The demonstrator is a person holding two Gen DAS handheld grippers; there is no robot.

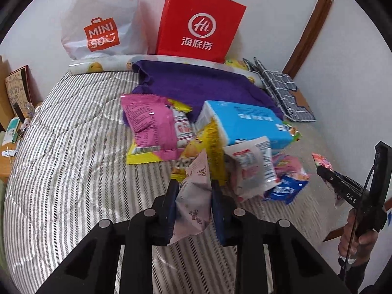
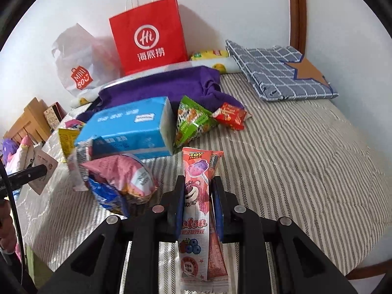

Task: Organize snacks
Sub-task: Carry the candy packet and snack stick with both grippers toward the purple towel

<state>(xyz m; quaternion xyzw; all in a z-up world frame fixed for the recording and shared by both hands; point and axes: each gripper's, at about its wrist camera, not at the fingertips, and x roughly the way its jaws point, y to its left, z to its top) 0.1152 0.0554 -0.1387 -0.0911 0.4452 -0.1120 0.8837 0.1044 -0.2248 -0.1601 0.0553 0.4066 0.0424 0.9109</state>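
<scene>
My left gripper (image 1: 193,191) is shut on a small pale pink snack packet (image 1: 193,201), held just above the striped bed (image 1: 73,147). Behind it lies the snack pile: a pink and yellow bag (image 1: 149,129), a blue tissue pack (image 1: 247,122), a yellow bag (image 1: 210,144), a white and red packet (image 1: 252,169) and a blue cookie pack (image 1: 284,191). My right gripper (image 2: 198,191) is shut on a long pink Toy Story lollipop packet (image 2: 198,210) that stands upright between its pads. The right gripper (image 1: 325,171) also shows at the right edge of the left wrist view, in a hand.
A red paper bag (image 1: 201,24) and a white Miniso plastic bag (image 1: 100,22) stand against the wall behind a purple cloth (image 1: 201,83). A green packet (image 2: 193,120) and a red packet (image 2: 231,116) lie beside the tissue pack. A folded checked cloth (image 2: 276,71) sits far right. A wooden bedside shelf (image 1: 12,112) is left.
</scene>
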